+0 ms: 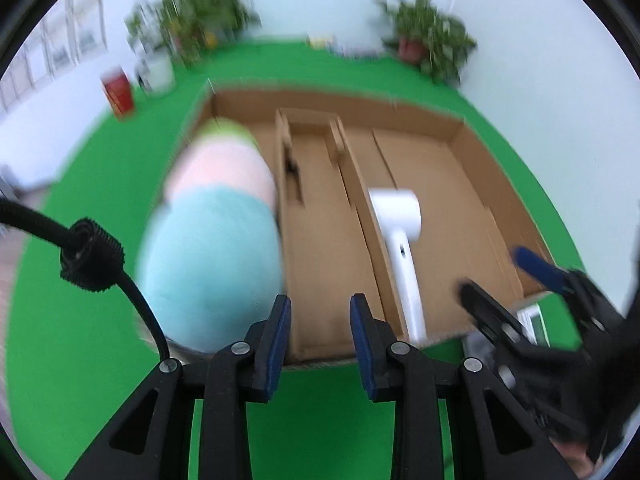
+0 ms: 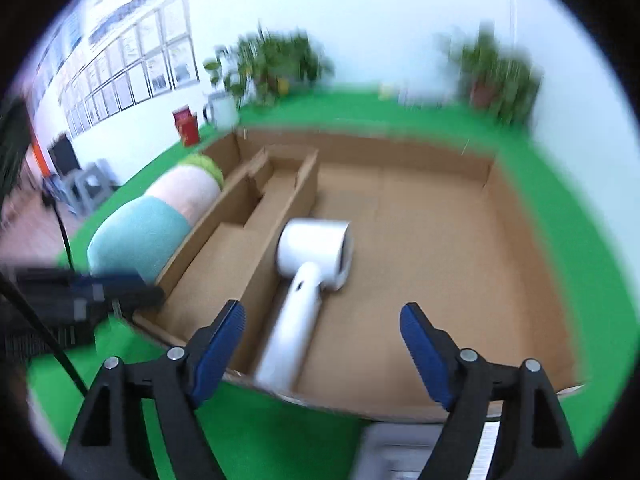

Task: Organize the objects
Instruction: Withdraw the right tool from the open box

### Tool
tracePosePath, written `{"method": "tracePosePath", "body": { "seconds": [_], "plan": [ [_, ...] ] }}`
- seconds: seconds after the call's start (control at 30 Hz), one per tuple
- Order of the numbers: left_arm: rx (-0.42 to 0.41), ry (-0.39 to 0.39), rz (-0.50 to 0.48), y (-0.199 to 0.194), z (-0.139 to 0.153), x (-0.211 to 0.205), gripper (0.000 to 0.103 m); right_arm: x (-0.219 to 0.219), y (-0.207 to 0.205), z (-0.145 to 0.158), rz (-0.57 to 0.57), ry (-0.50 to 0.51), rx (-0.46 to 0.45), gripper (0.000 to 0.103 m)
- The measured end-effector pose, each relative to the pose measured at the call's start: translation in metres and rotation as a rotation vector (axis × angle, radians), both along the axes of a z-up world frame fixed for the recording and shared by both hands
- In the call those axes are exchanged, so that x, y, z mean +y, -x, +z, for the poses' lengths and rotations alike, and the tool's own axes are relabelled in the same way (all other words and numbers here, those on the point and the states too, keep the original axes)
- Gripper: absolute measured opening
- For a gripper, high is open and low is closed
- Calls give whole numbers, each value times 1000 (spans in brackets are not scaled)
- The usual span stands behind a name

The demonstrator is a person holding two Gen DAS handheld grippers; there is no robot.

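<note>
A shallow cardboard box (image 1: 476, 152) (image 2: 520, 216) with dividers lies on the green surface. In its wide section lies a white hair dryer (image 1: 400, 216) (image 2: 316, 252), handle toward me. A long plush pillow (image 1: 216, 236) (image 2: 152, 224) in teal, pink and green fills the left section. My left gripper (image 1: 320, 332) hovers over the box's near edge, jaws a narrow gap apart with nothing between them; it shows blurred in the right wrist view (image 2: 132, 290). My right gripper (image 2: 322, 316) (image 1: 492, 270) stands wide open above the dryer's handle, its pads off it.
Potted plants (image 1: 428, 36) (image 1: 200, 16) stand at the back by the wall, with a red container (image 1: 118, 90) and a white pot (image 1: 160, 68) at the back left. A white item with a barcode (image 2: 400, 452) lies just in front of the box.
</note>
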State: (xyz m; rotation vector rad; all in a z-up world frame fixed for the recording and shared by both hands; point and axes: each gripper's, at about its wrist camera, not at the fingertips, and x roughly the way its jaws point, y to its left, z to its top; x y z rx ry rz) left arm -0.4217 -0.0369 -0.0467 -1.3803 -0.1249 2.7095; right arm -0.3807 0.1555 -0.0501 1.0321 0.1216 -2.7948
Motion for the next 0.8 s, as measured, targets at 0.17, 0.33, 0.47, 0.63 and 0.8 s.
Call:
{"method": "tracePosePath", "body": {
  "seconds": [0.17,0.33,0.47,0.63,0.8],
  "plan": [
    [252,61,65,-48,40,1,69,8,-60,17,-81,-42,168,82],
    [448,127,118,-101,57,19,97,16,-82,23,-119,-42,187,82],
    [463,125,118,-120,64,31,97,26,-98,28,-126,-41,215,82],
    [450,95,127,-132,62,38,97,42,-111,28,-150,16,253,79],
    [443,86,144,-136,57,43,88,52,-126,32,-192,19,300,35]
  ]
}}
